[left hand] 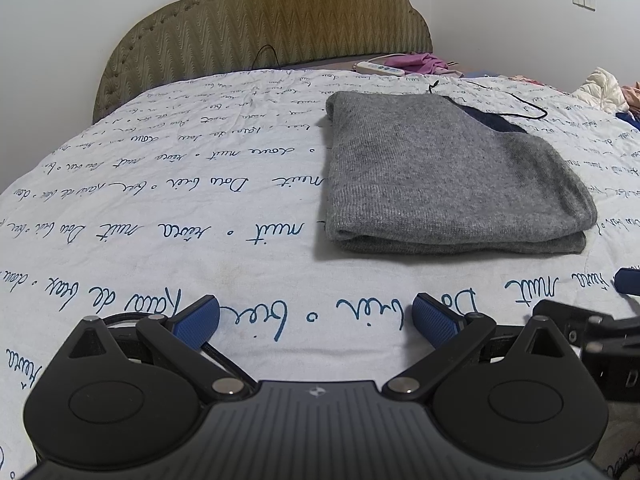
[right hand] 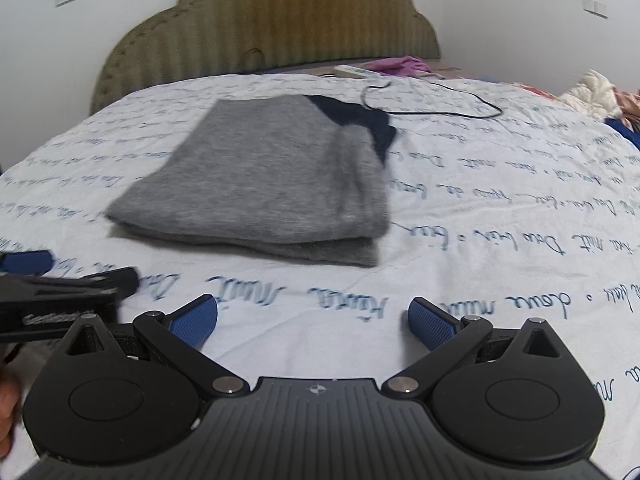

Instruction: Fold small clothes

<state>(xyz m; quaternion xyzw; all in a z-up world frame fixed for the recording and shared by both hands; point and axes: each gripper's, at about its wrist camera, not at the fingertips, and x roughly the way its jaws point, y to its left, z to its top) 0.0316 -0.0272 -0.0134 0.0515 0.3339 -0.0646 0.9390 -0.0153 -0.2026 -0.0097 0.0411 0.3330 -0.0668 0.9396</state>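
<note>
Though folded, sweater (left hand: 440, 172) beyond fingers (left hand: 198, 322)

Both views lit by soft, even indoor light, cool-white cast; source not in frame. Exposure moderate, no blown spots.

Left wrist view sharp: script on sheet (left hand: 240, 208) crisp, knit of sweater (left hand: 440, 172) resolved. Thin soft shadow under sweater's near and left edges. Faint sheen on black gripper (left hand: 316, 320) discs, no real glare.

Right wrist view motion-blurred: sweater (right hand: 272, 184) smeared, esp. its right edge, sheet (right hand: 480, 200) script streaky, headboard (right hand: 280, 20) pattern lost. Own gripper (right hand: 312, 320) stays sharp; other gripper (right hand: 60, 280) at left edge blurred.

Strong fisheye in both: bed edges bow, walls curve, dark vignette at top corners.
</note>
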